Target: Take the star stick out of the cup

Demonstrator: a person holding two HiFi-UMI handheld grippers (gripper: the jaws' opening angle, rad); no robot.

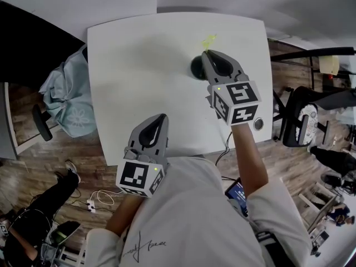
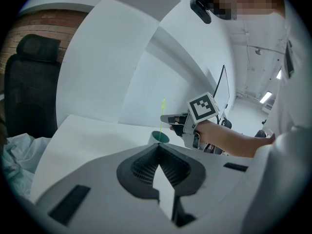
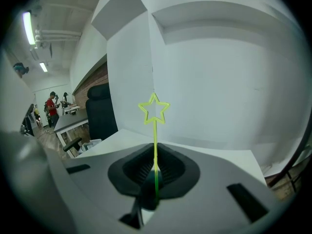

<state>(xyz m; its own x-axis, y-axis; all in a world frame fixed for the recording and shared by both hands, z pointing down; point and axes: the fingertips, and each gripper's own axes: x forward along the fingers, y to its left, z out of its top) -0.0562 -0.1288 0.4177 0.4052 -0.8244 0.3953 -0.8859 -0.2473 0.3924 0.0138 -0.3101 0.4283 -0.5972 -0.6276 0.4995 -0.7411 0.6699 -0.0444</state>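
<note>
Gripping the star stick (image 3: 155, 135) low on its shaft, the right gripper (image 1: 207, 54) reaches in over the dark cup (image 1: 196, 67), which stands toward the far right of the white tabletop (image 1: 144, 65).

Right gripper view: fingers together on the thin yellow-green shaft, which runs straight up out of the seam between them. The outline star on top is clear above the gripper. The left gripper view puts the grip just above the cup rim, presumably so the thin shaft flexes less and comes up straight.

Lower end of the stick: appears to sit inside the cup. The head view hides the rim behind the fingers, so not certain.

Left gripper (image 1: 163, 117): at the near edge of the tabletop, well apart from the cup, aimed toward it. Its own view shows fingers closed tip to tip, nothing between them. It is not bracing the cup; judged idle, parked clear of the lift path.

Stage, judged: grasp made, extraction not yet done. Next move calls for a straight vertical lift along the stick's axis.

Risks:
- The cup is unheld and looks light, so any sideways pull could tip or drag it.
- The thin shaft could slip in the fingers.
</note>
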